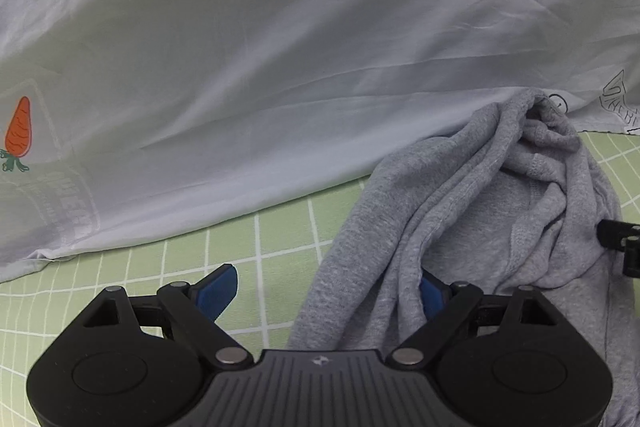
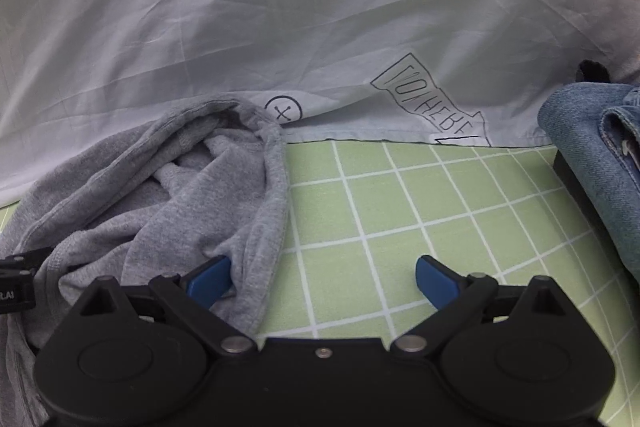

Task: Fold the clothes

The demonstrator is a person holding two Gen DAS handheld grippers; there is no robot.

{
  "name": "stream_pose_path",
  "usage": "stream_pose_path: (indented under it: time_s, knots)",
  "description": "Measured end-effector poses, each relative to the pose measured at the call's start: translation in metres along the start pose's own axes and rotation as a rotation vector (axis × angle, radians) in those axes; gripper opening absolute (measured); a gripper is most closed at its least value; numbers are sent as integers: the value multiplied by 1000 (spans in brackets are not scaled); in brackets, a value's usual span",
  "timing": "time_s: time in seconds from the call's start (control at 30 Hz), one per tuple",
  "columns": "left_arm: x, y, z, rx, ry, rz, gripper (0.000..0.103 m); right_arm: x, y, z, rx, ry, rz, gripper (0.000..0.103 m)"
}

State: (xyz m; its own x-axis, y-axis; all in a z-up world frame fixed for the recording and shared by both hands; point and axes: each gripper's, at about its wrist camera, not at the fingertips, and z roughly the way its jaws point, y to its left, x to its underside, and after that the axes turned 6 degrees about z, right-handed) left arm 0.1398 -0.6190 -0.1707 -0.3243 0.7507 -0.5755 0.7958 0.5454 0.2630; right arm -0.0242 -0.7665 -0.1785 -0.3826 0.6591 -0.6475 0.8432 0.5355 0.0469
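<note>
A crumpled grey sweatshirt [image 1: 460,211] lies bunched on the green checked cloth [image 1: 240,239]. My left gripper [image 1: 326,283] stands open over its near end. A fold of the fabric runs between the jaws and covers part of the right blue pad [image 1: 432,297], while the left pad [image 1: 218,289] is bare. In the right wrist view the same sweatshirt [image 2: 168,195] fills the left side. My right gripper [image 2: 322,269] is open at its edge, with the hem lying just inside the left pad [image 2: 210,279] and the right pad [image 2: 434,279] over bare cloth.
A large white garment [image 1: 260,47] with a carrot print [image 1: 18,129] and black lettering [image 2: 436,103] is spread across the back. Folded blue jeans [image 2: 592,167] lie at the right. The green checked cloth [image 2: 400,207] shows between them.
</note>
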Motion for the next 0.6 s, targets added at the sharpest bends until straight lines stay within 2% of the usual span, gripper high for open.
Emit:
stream_pose_path:
  time_s: [0.13,0.23,0.4,0.6]
  knots:
    - [8,19,-20,-104,-44,-35,90,3,-11,-6,52,-19,-33,100]
    - [10,36,-40,-154,-88,-85,90,6,-13,-13,85,-38,-62,99]
    - [27,55,-75,-257,-152,-129,90,11,-13,-38,161,-129,-99,99]
    - [55,70,-123,-261,-197,-242,90,25,-17,-84,258,-255,-160,101]
